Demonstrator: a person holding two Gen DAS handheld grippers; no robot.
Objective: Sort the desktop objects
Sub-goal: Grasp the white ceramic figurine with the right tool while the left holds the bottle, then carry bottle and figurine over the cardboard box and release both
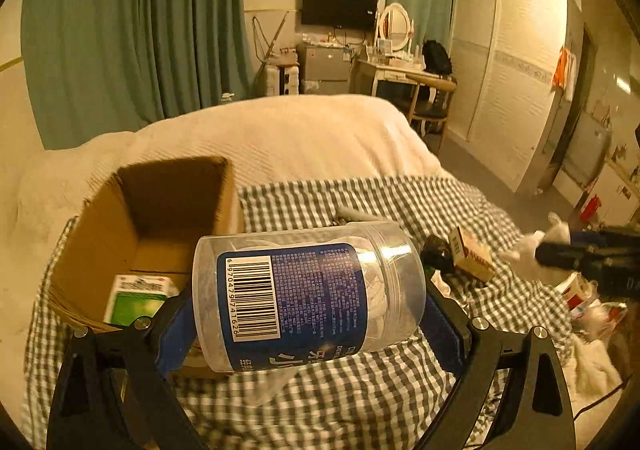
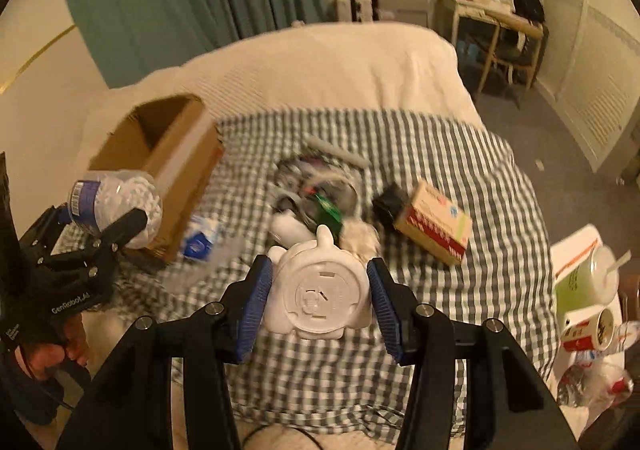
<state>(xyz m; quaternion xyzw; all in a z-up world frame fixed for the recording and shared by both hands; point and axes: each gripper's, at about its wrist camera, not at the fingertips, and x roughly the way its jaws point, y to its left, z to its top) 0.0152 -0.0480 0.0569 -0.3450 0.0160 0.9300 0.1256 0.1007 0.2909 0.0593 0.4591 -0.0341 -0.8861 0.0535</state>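
We are in a bedroom, working over a checked cloth spread on the bed.

Our left gripper pinches a clear jar with a blue label, held sideways between its two pads. The jar is in the air, close to the open cardboard box, which already has a green and white packet inside. The jar is round and smooth, so it could roll out of the pads and miss the box.

Our right gripper has its fingers spread around a white plastic toy. We cannot tell if the pads touch it. It could tip if only one pad pushes it.

A small carton and other bits wait farther back on the cloth.
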